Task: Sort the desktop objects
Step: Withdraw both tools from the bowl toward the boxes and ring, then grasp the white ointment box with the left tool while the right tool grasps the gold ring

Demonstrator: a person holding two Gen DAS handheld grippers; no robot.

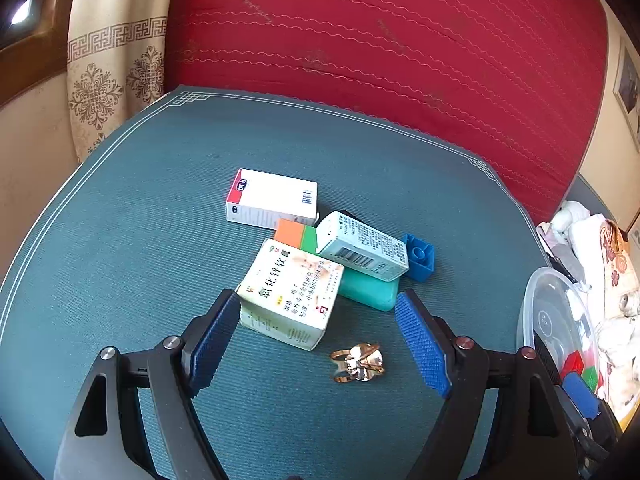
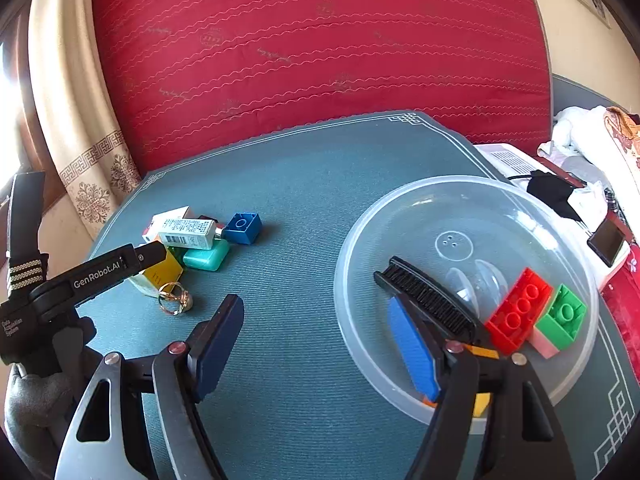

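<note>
Left gripper (image 1: pixel 320 332) is hovering with fingers apart and empty over the cream box (image 1: pixel 290 294) mid-surface — I'd square up to its narrow sides before squeezing. Right gripper (image 2: pixel 320 344) is also hanging open, nothing held, beside the clear bowl (image 2: pixel 360 248) near the right edge.

The table mat (image 1: pixel 160 208) is a matt teal weave with a fine ribbed grain. The boxes, such as the cream one (image 1: pixel 292 292), look like smooth printed card. The soap-like green case (image 1: pixel 368 290) is satin plastic, and the blue brick (image 1: pixel 418 258) glossy plastic. The hair clip (image 1: pixel 358 362) is shiny gold metal. The bowl (image 2: pixel 400 208) is clear, glossy plastic; the red brick (image 2: pixel 516 312) inside shines. The cushion (image 2: pixel 320 48) is red stitched cloth. The finger pads (image 1: pixel 420 340) are blue, rough-textured rubber.
</note>
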